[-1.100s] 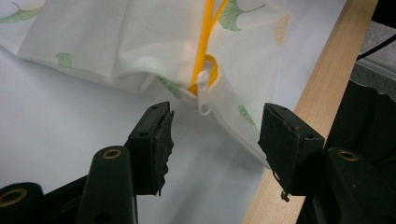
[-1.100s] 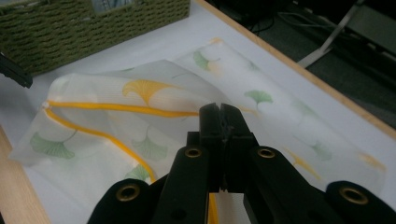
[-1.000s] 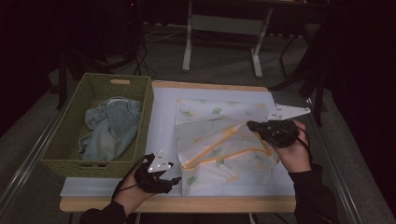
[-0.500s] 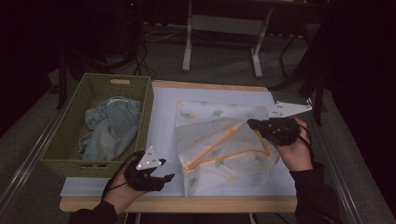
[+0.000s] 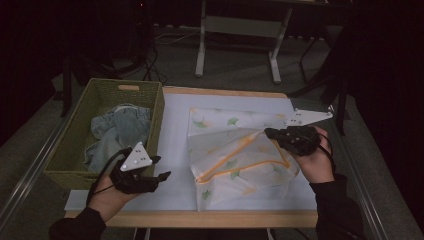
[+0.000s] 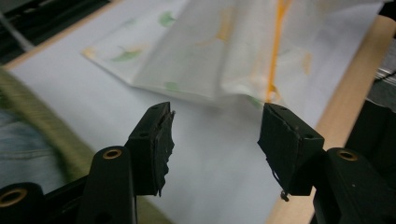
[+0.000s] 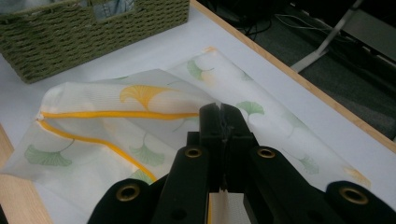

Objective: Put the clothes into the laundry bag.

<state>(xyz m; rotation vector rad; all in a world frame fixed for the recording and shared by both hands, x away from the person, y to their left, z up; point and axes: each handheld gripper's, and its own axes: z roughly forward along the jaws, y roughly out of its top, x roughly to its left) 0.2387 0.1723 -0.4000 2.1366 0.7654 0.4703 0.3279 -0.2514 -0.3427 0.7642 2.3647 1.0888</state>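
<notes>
The right gripper view showed the patterned cloth (image 7: 116, 121) lying on the table (image 7: 289, 102), its yellow-edged fold pinched in the fully closed right gripper (image 7: 219, 116). The left gripper (image 6: 215, 135), half open, held nothing beside the basket (image 5: 75, 145).

This looks like a lab or recording room set up for handling trials — not a home. A plain table (image 5: 225, 218) with a light wooden edge is covered by a white mat (image 5: 175, 120), and beyond its far edge the room falls into darkness. On the grey floor behind stands the white metal frame of another table (image 5: 237, 30), and loose cables (image 5: 152, 55) trail across the floor near the far left corner. A metal rail (image 5: 30, 175) runs along the table's left side. The household props — a woven green basket (image 5: 75, 150) at the left edge, a printed cloth (image 5: 235, 150) — sit staged on the mat.
</notes>
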